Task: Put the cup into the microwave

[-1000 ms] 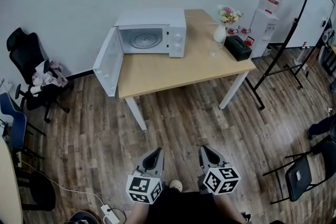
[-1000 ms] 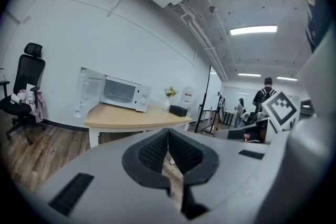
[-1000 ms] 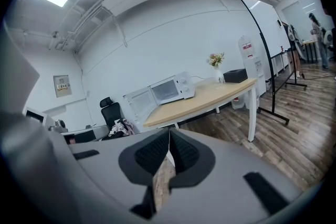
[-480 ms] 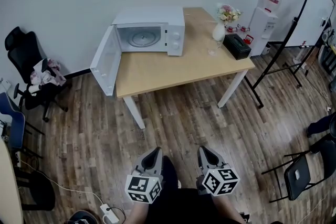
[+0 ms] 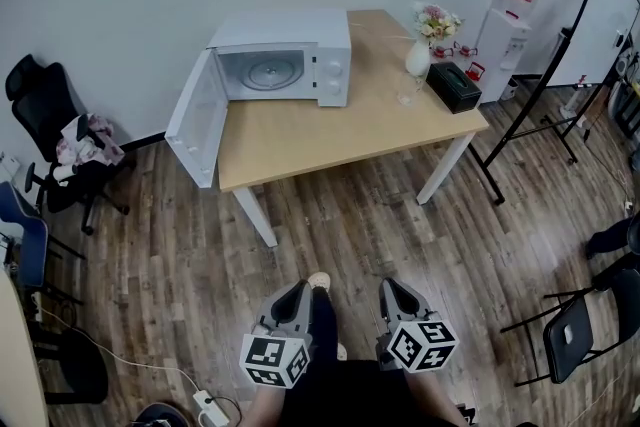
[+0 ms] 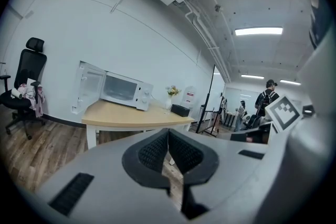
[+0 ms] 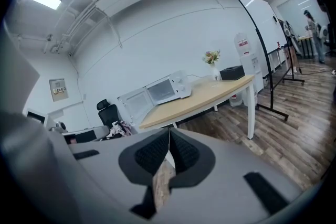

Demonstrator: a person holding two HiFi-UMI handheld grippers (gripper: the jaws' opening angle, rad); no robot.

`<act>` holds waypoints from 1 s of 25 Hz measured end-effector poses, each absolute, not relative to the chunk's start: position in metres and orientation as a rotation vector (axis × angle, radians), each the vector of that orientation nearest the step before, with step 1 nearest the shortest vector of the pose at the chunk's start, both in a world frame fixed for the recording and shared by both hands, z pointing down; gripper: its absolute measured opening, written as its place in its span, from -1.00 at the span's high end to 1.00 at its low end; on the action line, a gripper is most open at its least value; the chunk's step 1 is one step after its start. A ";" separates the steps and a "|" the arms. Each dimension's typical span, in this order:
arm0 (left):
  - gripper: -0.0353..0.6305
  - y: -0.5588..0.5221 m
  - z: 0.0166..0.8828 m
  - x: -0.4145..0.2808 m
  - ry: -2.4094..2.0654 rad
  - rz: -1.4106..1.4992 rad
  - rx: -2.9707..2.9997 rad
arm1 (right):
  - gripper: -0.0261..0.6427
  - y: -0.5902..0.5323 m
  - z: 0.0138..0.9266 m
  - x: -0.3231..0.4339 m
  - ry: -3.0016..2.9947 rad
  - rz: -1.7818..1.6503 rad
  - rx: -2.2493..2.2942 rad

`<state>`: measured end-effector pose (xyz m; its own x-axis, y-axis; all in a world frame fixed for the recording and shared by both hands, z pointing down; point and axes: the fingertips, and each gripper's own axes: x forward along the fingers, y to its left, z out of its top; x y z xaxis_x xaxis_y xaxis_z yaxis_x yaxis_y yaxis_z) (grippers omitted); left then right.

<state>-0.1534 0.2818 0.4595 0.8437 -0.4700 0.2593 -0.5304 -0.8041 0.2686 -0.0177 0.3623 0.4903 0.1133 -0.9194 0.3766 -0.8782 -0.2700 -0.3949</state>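
Open floor (image 5: 340,235) leads to the table (image 5: 330,140), bare before the microwave (image 5: 330,65); its door (image 5: 195,130) juts left, vase (image 5: 418,63) and box (image 5: 453,87) crowd the right.

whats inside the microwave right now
The microwave door hangs open. Only the round glass turntable shows in the cavity, with nothing standing on it. The cavity's ceiling is hidden behind the casing's top.

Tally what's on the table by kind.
Microwave: 1
Vase of flowers: 1
Black box: 1
Clear cup: 1
Total: 4
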 end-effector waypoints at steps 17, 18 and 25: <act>0.88 0.188 0.457 -0.111 -0.777 0.258 2.666 | 0.94 0.264 0.488 0.021 1.889 -0.888 -2.266; 0.88 0.182 0.457 -0.107 -0.774 0.261 2.666 | 0.94 0.258 0.488 0.024 1.889 -0.892 -2.267; 0.88 0.136 0.451 -0.080 -0.739 0.263 2.667 | 0.94 0.213 0.481 0.047 1.882 -0.894 -2.283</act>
